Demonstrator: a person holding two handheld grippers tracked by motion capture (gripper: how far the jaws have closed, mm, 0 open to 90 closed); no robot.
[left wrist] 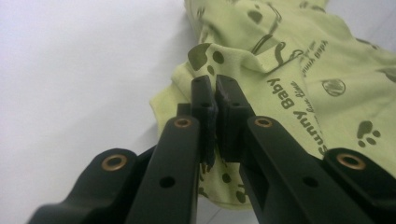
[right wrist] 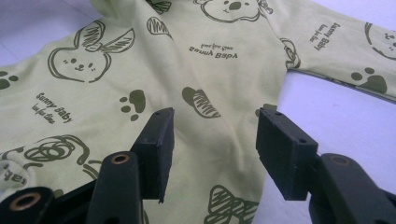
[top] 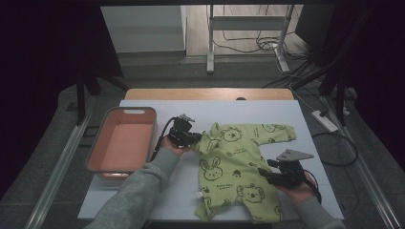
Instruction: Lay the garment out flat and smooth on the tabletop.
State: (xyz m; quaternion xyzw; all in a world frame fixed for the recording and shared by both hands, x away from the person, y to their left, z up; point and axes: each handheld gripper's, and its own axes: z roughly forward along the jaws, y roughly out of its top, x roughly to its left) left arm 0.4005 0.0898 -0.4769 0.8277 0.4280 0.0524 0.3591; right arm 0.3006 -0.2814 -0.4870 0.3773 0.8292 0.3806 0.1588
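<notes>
On the white table, the green baby romper lies flat, long axis running 12 to 6 o'clock. The left gripper, at the romper's 10 o'clock, has its jaws pinched on the folded sleeve. The right gripper, at 3 o'clock, holds its jaws wide over the side edge, gripping nothing.

This looks like a lab or recording studio rather than a home. Dark curtains hang along both sides, and loose cables trail over a grey carpeted floor beyond the table's far edge. A power strip lies off the right edge, near metal stand legs. The table carries a plain white sheet.
</notes>
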